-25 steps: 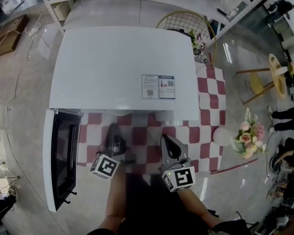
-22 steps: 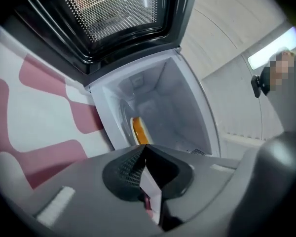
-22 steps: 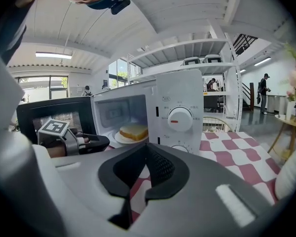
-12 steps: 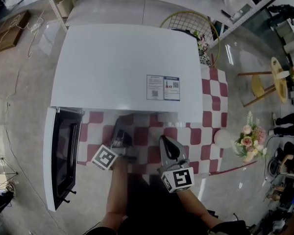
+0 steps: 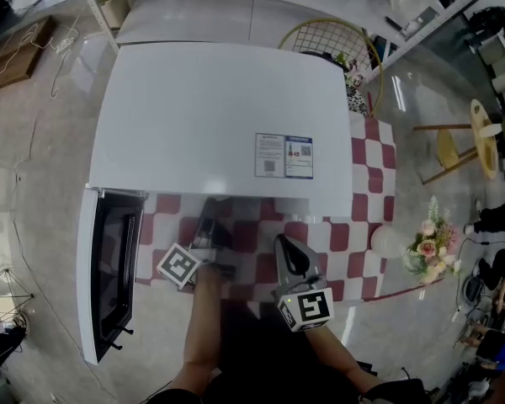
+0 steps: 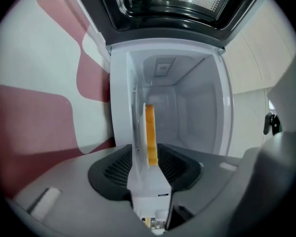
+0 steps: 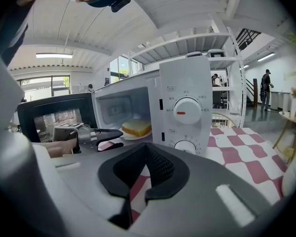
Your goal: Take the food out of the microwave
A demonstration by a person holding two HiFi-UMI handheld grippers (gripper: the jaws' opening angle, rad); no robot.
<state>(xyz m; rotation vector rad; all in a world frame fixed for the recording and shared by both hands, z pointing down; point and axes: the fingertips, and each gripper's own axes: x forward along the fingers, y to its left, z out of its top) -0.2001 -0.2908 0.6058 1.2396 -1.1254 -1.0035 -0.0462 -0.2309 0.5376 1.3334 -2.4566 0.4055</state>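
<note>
The head view looks steeply down on the microwave (image 5: 223,116) top. Both gripper views face its open cavity (image 7: 121,107), the left one close and rolled sideways.

Microwave (image 6: 187,112), door (image 6: 177,4) open. White plate (image 6: 136,132), edge-on, with yellow food (image 6: 150,132), probably bread. Red-and-white cloth (image 6: 34,127). Left gripper (image 6: 147,174): jaws just opened, plate rim seemingly between.

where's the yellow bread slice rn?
Right gripper view, left of centre: the yellow bread slice sits on a round white plate inside the open white microwave, just left of its dial panel.
</note>
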